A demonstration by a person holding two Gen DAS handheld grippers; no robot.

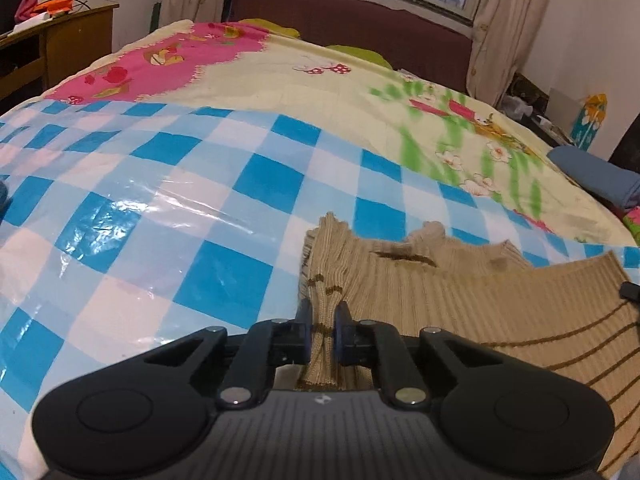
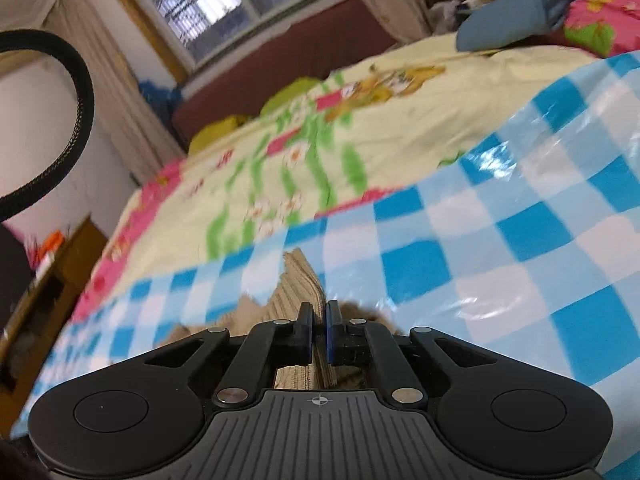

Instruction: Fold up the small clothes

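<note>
Two grippers are clamped on one small garment, a beige ribbed knit sweater (image 1: 420, 292) with thin brown stripes, lying on the blue-and-white checked plastic sheet (image 1: 168, 184) spread over the bed. The left gripper (image 1: 323, 326) has its jaws closed on a bunched fold at the sweater's left edge, the knit squeezed between the blue pads. The right gripper (image 2: 318, 330) pinches another edge of the same sweater (image 2: 298, 280), its jaws nearly touching with only thin fabric between them. Beyond the sheet lies a floral quilt (image 1: 320, 80) in cream, pink and green. A folded blue cloth (image 1: 592, 178) sits at the bed's right side.
</note>
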